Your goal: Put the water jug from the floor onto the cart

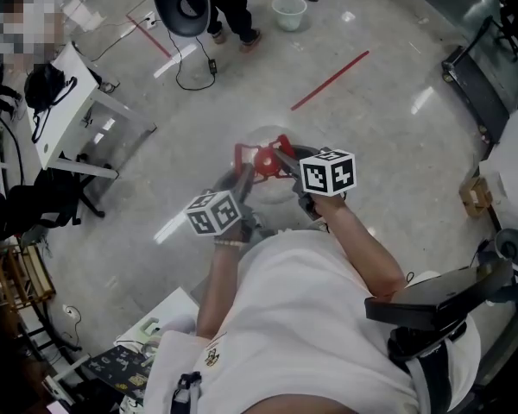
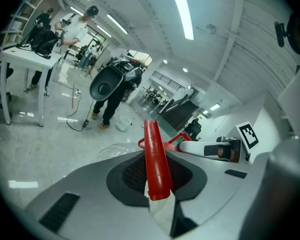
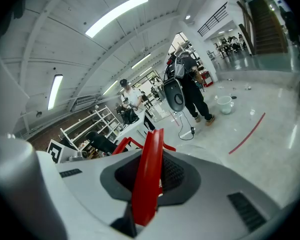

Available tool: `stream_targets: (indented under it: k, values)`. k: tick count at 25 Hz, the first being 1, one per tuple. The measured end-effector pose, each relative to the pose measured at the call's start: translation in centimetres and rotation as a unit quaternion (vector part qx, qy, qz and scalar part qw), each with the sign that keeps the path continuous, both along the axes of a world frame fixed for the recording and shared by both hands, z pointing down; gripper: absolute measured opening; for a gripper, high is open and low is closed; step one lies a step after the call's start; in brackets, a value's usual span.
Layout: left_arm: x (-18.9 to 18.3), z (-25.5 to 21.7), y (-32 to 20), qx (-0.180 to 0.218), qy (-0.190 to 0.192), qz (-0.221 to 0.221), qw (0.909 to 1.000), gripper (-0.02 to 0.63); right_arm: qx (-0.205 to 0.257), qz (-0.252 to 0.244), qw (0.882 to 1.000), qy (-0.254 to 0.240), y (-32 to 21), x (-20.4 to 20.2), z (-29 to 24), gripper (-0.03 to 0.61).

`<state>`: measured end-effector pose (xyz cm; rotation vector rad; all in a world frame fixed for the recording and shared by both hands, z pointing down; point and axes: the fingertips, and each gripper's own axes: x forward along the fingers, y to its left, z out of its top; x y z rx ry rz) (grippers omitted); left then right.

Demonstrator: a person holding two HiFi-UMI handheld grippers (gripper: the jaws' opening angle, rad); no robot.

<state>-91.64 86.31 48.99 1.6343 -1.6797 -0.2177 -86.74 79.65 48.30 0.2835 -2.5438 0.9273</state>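
In the head view a big clear water jug (image 1: 272, 188) with a red cap (image 1: 265, 160) sits below me, seen from above. A red handle frame (image 1: 246, 152) runs out from its neck on both sides. My left gripper (image 1: 244, 181) is shut on the left red bar (image 2: 156, 164), which runs straight out between its jaws. From the other side, my right gripper (image 1: 282, 159) is shut on the right red bar (image 3: 147, 179). The jug's clear body (image 2: 112, 149) shows just past the left jaws. Whether the jug rests on the floor is hidden from me. No cart is plainly in view.
A person in dark clothes carrying a black round seat (image 1: 188, 3) stands at the far side, beside a white bucket (image 1: 289, 12). A red tape line (image 1: 330, 80) crosses the floor. A white desk (image 1: 69, 102) is at left, a cardboard box (image 1: 475, 195) at right, a low white surface (image 1: 160, 322) by my left hip.
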Motion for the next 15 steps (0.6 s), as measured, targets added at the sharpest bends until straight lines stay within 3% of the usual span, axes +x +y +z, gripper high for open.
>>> stream_targets:
  k: [15]
  values:
    - [0.04,-0.21,0.07,0.004,0.002,-0.003,1.0,0.064,0.0,-0.001,1.0,-0.002,0.09,-0.07,-0.1,0.067]
